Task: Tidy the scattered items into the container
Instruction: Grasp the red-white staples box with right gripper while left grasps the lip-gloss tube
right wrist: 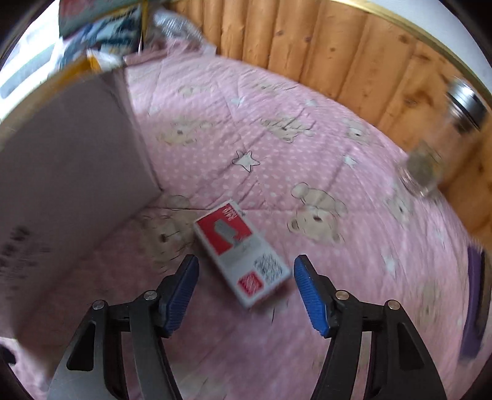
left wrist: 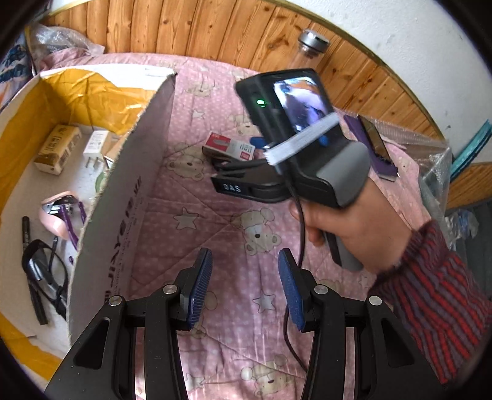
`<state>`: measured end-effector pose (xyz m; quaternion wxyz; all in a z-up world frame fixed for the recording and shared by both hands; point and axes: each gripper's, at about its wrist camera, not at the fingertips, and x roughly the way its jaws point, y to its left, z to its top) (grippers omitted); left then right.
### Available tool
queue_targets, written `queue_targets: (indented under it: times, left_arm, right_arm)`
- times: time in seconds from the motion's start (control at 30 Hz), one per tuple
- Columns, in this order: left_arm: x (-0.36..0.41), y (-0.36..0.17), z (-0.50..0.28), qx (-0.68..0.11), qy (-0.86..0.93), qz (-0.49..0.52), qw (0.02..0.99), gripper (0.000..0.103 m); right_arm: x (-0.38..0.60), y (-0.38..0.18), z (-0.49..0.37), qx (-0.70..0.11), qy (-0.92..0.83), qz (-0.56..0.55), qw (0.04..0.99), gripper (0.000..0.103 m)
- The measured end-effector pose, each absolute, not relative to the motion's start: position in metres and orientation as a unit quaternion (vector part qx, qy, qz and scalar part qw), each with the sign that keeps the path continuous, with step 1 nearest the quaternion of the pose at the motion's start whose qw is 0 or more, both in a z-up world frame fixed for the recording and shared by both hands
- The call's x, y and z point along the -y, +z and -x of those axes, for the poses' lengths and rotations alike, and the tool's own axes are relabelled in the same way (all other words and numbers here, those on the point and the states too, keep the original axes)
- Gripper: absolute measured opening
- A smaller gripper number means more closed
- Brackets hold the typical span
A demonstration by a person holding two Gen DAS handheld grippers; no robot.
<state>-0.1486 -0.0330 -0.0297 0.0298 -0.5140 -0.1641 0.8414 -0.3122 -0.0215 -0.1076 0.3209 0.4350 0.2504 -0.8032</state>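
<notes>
Far left in the left wrist view stands the cardboard box (left wrist: 123, 197), open at the top and lined with yellow plastic, its grey side wall rising from the pink bear-print quilt (left wrist: 215, 221). Inside it lie a tan carton (left wrist: 57, 147), a white plug adapter (left wrist: 93, 147), a pink-and-purple item (left wrist: 61, 215) that cannot be identified, and a tangle of black straps (left wrist: 43, 277). Just right of the box wall, over bare quilt, hangs the left claw (left wrist: 246, 289), its blue pads apart with nothing between them. Further back on the quilt lies the red-and-white staple box (left wrist: 230, 147), near the box wall but not touching it. The right claw (left wrist: 261, 147) reaches toward it from the right, held in a hand (left wrist: 356, 227) with a striped red sleeve; its fingertips sit at the staple box's right end, partly hidden behind the device body. From the right wrist view, which is blurred, the right claw (right wrist: 246, 289) is spread wide, and the staple box (right wrist: 243, 252) lies flat on the quilt (right wrist: 276, 138) between and just ahead of the pads, untouched by either. To the right on the quilt lies a purple flat object (left wrist: 373, 147), and beyond it a clear jar with a metal lid (right wrist: 446, 138) stands against the wooden wall panelling (left wrist: 215, 27).
</notes>
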Motion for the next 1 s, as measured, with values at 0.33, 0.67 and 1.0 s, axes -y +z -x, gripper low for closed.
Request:
queue_targets:
  times: [0.33,0.67,1.0]
  left_arm:
    - [0.0,-0.04,0.179,0.137,0.843,0.518,0.046,0.047]
    - [-0.119,-0.065,0.221,0.023,0.832,0.524,0.179,0.048]
    - [-0.192,-0.099,0.244,-0.098,0.835,0.5,0.207,0.05]
  right_arm:
    - [-0.047,-0.101,0.321,-0.097,-0.807,-0.48,0.33,0.039]
    - [-0.258,-0.078,0.253,0.129,-0.868,-0.446,0.174,0.039]
    - [-0.358,-0.114,0.18,0.252,-0.856,-0.446,0.067,0.039]
